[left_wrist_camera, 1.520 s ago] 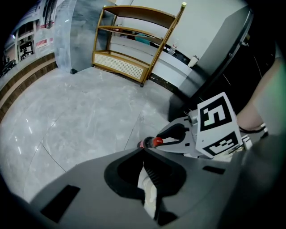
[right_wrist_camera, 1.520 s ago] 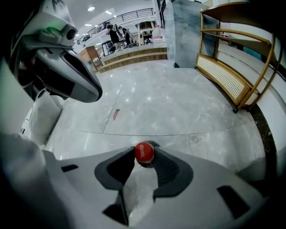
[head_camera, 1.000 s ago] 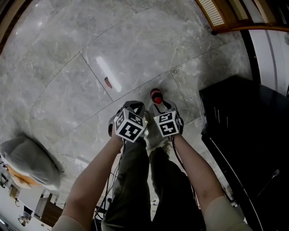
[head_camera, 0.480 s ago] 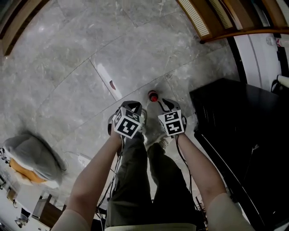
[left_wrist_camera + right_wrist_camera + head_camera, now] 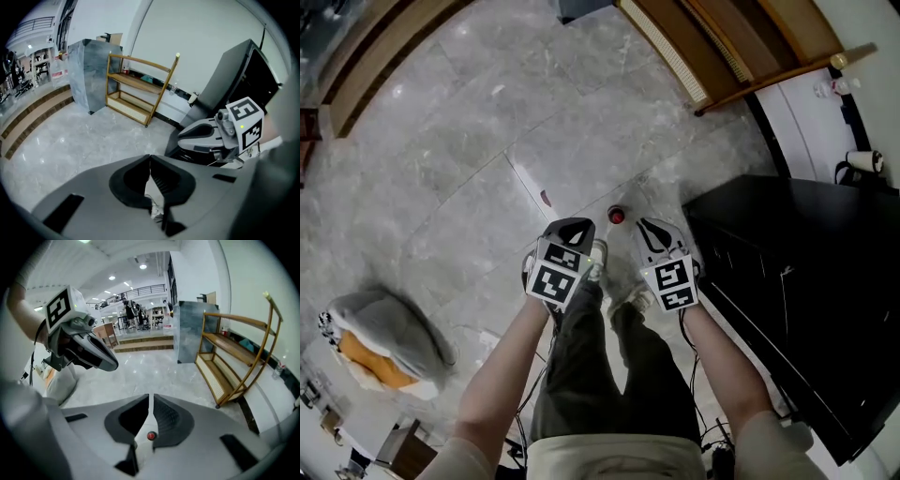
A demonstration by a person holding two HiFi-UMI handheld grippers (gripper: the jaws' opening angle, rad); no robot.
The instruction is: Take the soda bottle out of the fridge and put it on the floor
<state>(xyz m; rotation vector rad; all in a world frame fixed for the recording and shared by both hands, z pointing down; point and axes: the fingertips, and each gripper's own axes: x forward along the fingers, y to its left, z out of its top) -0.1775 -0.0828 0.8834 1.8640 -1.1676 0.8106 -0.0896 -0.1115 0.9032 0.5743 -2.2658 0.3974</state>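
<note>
The soda bottle stands on the grey marble floor, seen from above as a small red cap just ahead of the person's feet. It also shows far below through the gap of the right jaws as a red dot. My left gripper hangs high over the floor to the bottle's left, shut and empty, its tips meeting. My right gripper hangs to the bottle's right. Its jaws have just been closing and now stand nearly together with nothing between them. Neither gripper touches the bottle.
The black fridge stands close on the right. A wooden shelf rack runs along the far wall beside a grey marble pillar. A grey and orange cushion lies at the left, and a white strip marks the floor.
Both grippers have risen away from the floor and from the bottle, which stays standing. The right gripper, earlier at the bottle's cap, is now well clear of it.
</note>
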